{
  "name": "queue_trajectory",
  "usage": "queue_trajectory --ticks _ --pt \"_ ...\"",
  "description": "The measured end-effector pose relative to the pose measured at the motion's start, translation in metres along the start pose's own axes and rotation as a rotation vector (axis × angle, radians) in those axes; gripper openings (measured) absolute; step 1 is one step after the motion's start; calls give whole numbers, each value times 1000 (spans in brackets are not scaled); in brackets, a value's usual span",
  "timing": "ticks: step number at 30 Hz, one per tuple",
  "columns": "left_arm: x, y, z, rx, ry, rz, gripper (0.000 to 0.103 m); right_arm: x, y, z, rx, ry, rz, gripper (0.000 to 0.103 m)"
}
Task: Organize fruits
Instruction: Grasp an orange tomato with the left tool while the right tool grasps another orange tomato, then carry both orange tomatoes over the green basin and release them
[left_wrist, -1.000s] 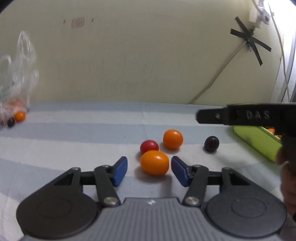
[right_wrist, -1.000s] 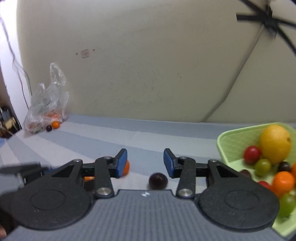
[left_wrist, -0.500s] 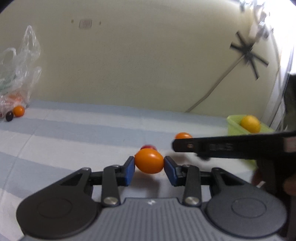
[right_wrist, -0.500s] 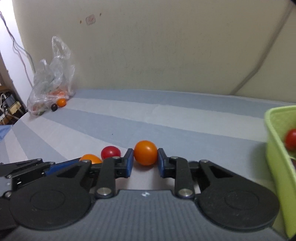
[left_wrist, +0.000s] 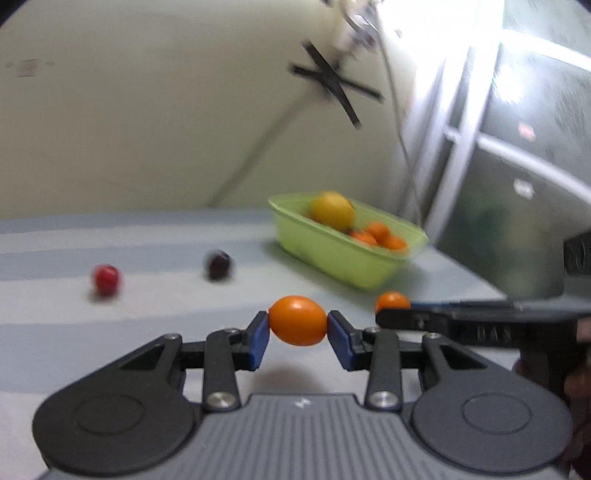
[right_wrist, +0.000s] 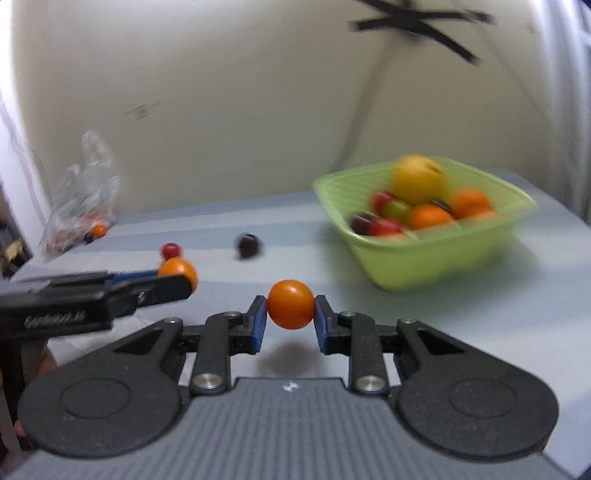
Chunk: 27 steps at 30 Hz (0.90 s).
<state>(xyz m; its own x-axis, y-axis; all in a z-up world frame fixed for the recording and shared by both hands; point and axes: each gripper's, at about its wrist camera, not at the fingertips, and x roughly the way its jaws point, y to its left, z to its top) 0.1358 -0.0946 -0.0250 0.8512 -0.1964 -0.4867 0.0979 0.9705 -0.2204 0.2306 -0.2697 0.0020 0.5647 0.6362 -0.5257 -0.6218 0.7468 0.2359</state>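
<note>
My left gripper (left_wrist: 297, 328) is shut on an oval orange tomato (left_wrist: 297, 320) and holds it above the striped cloth. My right gripper (right_wrist: 290, 317) is shut on a round orange tomato (right_wrist: 290, 304), also lifted. Each gripper shows in the other's view, the right one (left_wrist: 391, 314) at the right edge and the left one (right_wrist: 181, 277) at the left. A green basket (left_wrist: 343, 258) (right_wrist: 424, 258) with a yellow citrus, orange, red and green fruits stands ahead to the right. A red tomato (left_wrist: 107, 278) (right_wrist: 171, 250) and a dark grape (left_wrist: 218, 264) (right_wrist: 248, 244) lie on the cloth.
A clear plastic bag (right_wrist: 79, 206) with a few small fruits lies at the far left by the wall. A window frame (left_wrist: 480, 147) rises at the right. Black tape and a cable cross the wall.
Both grippers closed on their orange tomatoes, lifted them off the cloth and turned right toward the green basket, which is now in plain view.
</note>
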Motion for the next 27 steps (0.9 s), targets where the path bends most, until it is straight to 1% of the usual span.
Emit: queue_trajectory --ticks 1,3,5,7,8,9,11,15,17,19,22,26,27 --pt "6 -9 -1 26 33 15 35 -1 -6 -3 21 6 -11 30" --pt "13 -18 -4 54 75 41 35 1 -10 -9 54 22 -21 30" --pt "18 -17 -3 30 102 20 35 1 -13 -9 84 19 6 30" --pt "21 -15 1 3 110 13 35 4 -14 -6 85 24 16 30" --pt "23 -14 4 -17 114 -8 35 5 -17 -5 95 23 30 30" --pt "24 -12 7 -36 111 -26 35 1 -19 -4 103 5 43 30" --pt "27 -14 20 -55 93 -42 35 -8 -22 6 87 -61 39 30" --pt "41 -21 66 -69 35 -53 35 -14 -25 33 -12 -180 -32 30" --pt "54 -25 88 -68 10 -46 35 -5 -34 47 -37 -207 -64 30" --pt "74 -30 106 -54 -1 -30 35 9 -45 59 -34 -206 -78 30" --pt "110 -37 122 -46 29 -10 35 33 -58 70 -50 -181 -96 30" --pt "146 -41 125 -28 76 34 36 54 -76 72 -35 -155 -84 31" --pt "152 -40 123 -31 91 45 39 56 -80 71 -23 -153 -75 31"
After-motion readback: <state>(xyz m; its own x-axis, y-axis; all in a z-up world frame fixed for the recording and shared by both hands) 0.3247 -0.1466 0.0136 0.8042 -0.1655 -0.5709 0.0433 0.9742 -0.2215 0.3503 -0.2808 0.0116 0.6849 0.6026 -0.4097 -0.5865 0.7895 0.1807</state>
